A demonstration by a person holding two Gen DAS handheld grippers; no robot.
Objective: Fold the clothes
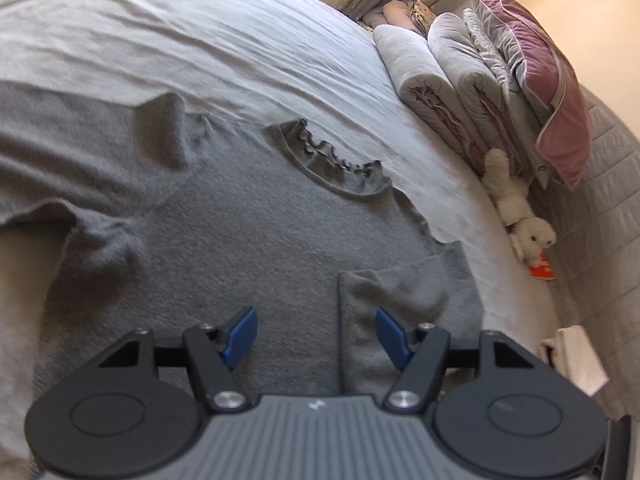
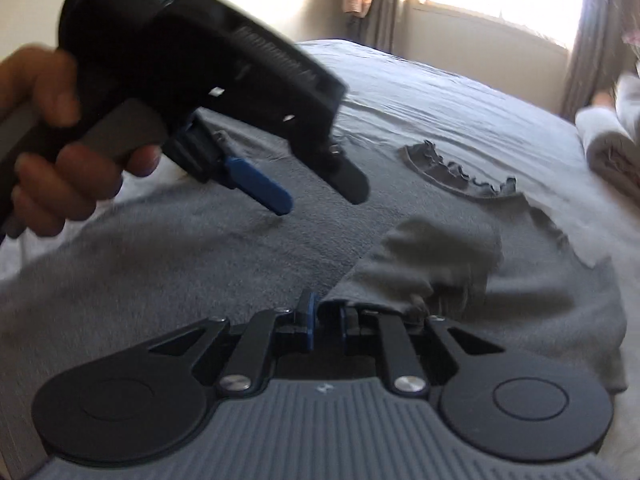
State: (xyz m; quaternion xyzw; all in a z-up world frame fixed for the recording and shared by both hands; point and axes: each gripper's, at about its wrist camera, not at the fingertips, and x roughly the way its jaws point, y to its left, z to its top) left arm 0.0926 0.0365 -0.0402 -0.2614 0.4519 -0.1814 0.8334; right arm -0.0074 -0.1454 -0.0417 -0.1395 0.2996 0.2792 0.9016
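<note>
We see the right gripper [image 2: 326, 316] nearest, its fingers nearly closed on a fold of the sleeve [image 2: 436, 256] of the grey sweater [image 1: 224, 248], which lies flat on the bed [image 1: 200, 32] toward its headboard edge. The thin pinch may slip and drop the fold. The left gripper [image 1: 316, 334] hovers above the sweater body, fingers well apart, holding nothing; it could snag the knit. Beyond, the ruffled collar [image 1: 332, 160] may bunch. The far toy's orange tag [image 1: 541, 270] is unreadable; no other writing shows.
</note>
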